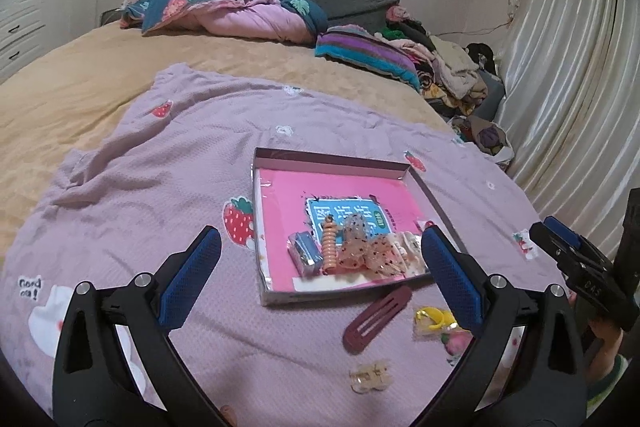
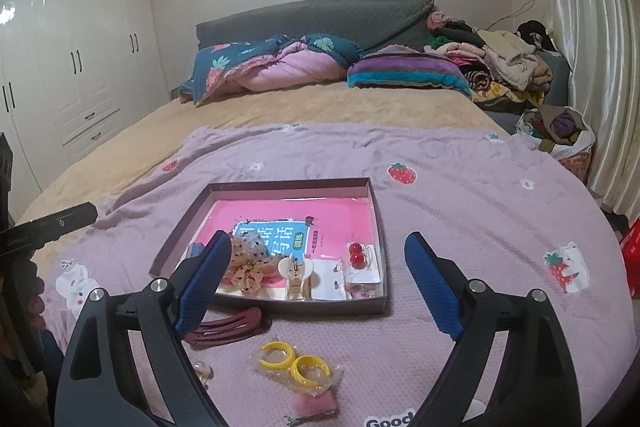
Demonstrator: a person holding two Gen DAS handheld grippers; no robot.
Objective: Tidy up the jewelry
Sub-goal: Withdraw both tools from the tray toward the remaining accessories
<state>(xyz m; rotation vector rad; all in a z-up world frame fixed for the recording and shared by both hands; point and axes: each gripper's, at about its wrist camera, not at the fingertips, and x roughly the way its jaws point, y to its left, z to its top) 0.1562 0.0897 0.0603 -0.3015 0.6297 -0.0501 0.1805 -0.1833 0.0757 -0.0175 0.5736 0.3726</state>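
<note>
Both claws hang wide and empty over the bed: the left claw (image 1: 320,267) and right claw (image 2: 316,279). The tray (image 2: 376,203) holds hair accessories; yellow earrings (image 2: 296,361) lie outside.

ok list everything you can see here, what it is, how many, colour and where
tray: 1, dark rim, on the lilac blanket
book: 1, pink and blue, lining the tray
dotted scrunchie: 1, peach, in tray
spiral hair tie: 1, orange, in tray
claw clip: 1, cream, in tray
red bead tie: 1, in tray, right corner
snap clip: 1, maroon, on blanket before tray
hoop earrings: 2, yellow, bagged, on blanket
small claw clip: 1, clear, on blanket
lilac blanket: 1, on bed
left gripper: open, empty
right gripper: open, empty
</note>
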